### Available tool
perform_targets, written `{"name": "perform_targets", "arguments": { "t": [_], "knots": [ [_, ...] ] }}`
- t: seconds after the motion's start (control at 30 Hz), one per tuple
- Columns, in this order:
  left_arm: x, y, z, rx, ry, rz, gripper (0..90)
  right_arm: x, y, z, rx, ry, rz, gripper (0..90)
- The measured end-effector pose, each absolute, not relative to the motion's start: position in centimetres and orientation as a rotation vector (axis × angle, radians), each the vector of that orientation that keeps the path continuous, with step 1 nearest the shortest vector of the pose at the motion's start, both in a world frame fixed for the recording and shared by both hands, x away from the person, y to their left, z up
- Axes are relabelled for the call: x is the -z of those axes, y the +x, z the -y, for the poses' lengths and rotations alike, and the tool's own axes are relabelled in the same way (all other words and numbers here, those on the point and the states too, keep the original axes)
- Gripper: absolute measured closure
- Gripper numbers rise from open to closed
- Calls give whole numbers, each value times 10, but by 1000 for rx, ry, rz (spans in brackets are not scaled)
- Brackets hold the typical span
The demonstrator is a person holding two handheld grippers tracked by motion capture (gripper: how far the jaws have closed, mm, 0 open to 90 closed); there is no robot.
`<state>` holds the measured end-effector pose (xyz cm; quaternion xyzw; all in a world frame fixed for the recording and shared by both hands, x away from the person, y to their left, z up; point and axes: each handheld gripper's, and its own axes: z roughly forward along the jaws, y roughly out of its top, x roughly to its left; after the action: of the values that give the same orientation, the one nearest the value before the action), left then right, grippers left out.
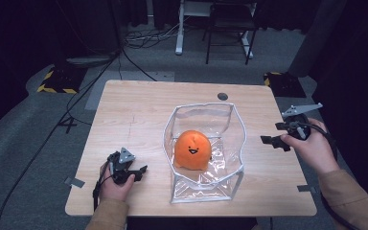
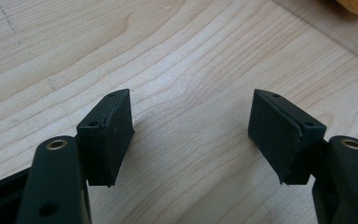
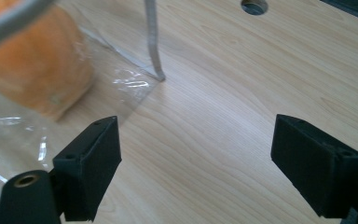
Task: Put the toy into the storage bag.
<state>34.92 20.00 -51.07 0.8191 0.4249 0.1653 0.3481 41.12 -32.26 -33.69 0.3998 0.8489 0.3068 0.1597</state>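
Note:
An orange round plush toy [image 1: 192, 149] with a smiling face sits inside a clear plastic bag [image 1: 206, 111] that stands open-topped at the middle of the wooden table [image 1: 134, 110]. My left gripper [image 1: 140, 170] rests low on the table, left of the bag, open with nothing between its jaws [image 2: 191, 112]. To the right of the bag my right gripper [image 1: 272, 141] is held above the table, pointing toward it. Its jaws stand wide open and empty [image 3: 196, 135]. The right gripper view has the toy [image 3: 37, 70] and the bag's grey-edged corner [image 3: 153, 42] just ahead on its left.
A round cable hole [image 1: 223, 96] lies in the table's far side behind the bag. On the floor beyond are cables [image 1: 124, 57], yellow-and-black striped blocks [image 1: 57, 81] and a dark chair [image 1: 230, 28]. Bare wood lies on both sides of the bag.

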Motion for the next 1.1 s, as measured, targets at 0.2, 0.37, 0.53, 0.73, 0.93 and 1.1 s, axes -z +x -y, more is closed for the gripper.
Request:
{"name": "perform_targets", "arguments": {
  "t": [0.2, 0.37, 0.53, 0.73, 0.93, 1.1],
  "knots": [
    [511, 349, -200, -428, 2123, -1102, 310, 367, 411, 332, -869, 1182, -2385, 165],
    [511, 349, -200, -430, 2124, -1104, 310, 395, 409, 337, -870, 1228, -2363, 165],
    [511, 349, -200, -428, 2123, -1103, 310, 420, 408, 343, -876, 1276, -2355, 165],
    [511, 349, -200, -429, 2124, -1104, 310, 447, 404, 349, -922, 1284, -2322, 181],
    [511, 349, -200, -429, 2123, -1104, 310, 470, 398, 351, -930, 1280, -2334, 177],
    [511, 349, -200, -429, 2124, -1106, 310, 494, 389, 351, -949, 1257, -2341, 176]
  ]
}}
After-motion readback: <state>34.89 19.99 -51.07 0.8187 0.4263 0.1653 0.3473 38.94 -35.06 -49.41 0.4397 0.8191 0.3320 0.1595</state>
